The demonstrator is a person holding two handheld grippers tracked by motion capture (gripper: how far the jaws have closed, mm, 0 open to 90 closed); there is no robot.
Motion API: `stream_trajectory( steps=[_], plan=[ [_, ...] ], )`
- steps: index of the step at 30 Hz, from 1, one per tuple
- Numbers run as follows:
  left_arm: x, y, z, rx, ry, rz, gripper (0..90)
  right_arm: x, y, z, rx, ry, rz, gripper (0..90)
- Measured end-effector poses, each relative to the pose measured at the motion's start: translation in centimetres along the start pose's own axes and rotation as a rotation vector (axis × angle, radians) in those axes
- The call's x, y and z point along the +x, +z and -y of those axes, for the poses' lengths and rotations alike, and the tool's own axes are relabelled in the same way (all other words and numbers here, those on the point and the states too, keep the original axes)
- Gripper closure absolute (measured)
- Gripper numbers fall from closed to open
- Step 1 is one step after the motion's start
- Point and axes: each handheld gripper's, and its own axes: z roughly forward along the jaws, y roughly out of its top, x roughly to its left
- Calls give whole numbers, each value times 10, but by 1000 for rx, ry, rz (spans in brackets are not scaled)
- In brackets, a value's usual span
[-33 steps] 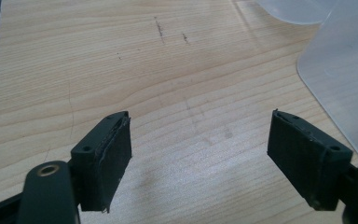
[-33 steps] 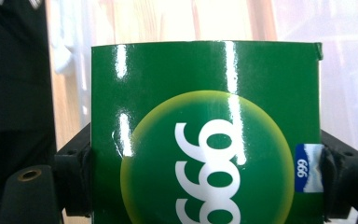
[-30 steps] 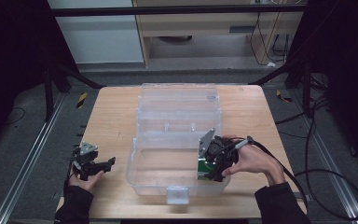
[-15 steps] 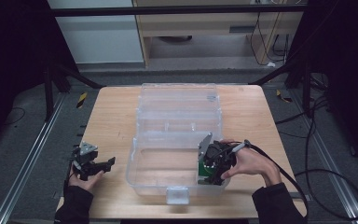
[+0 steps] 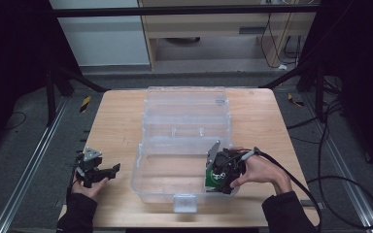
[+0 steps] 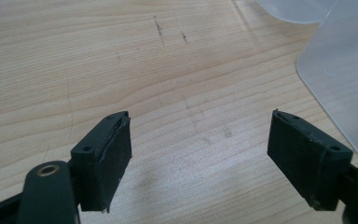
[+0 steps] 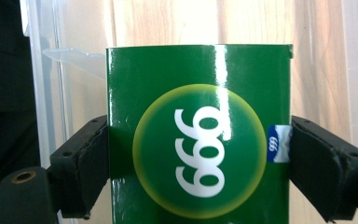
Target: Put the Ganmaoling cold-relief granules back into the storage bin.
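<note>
scene: wooden worktop (image 5: 116,121) with a clear plastic bin (image 5: 148,182) in the middle, its lid (image 5: 184,99) folded back on the far side.
work in hand: looks like a green box being set down inside the bin at its near right end.
green box: green box (image 7: 198,135) with a yellow-ringed circle and white digits, standing between the right claw's jaws; in the high view (image 5: 215,177) it sits low in the bin, against the right wall. Whether it rests on the bin floor, cannot tell.
right claw: right claw (image 7: 198,158) reaches down into the bin. Jaws have just been opening, box between them. Left pad sits right against the box edge, right pad looks a hair off the blue-and-white tab on the box side; grip reads as being let go, not squeezing.
why held so: claw comes over the bin's right rim and points down, likely so the box goes in upright near the wall and leaves the rest of the bin free.
left claw: left claw (image 6: 200,154) wide open, nothing between the pads, bare worktop under it; a corner of the bin at right in its view. In the high view (image 5: 94,170) it rests on the worktop left of the bin, apart from it.
why parked: judged idle, kept out of the way while the other hand works.
risk: the box could tip if a pad drags it on the way out.
</note>
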Motion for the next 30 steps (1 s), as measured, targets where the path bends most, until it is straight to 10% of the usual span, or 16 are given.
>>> stream_trajectory(
  steps=[19, 30],
  plan=[
    [-1, 0, 0, -7, -5, 3, 213, 8, -53, 18, -220, 117, 118, 113],
    [-1, -1, 0, -6, -4, 8, 237, 12, -74, 68, -450, 345, 328, 66]
  ],
)
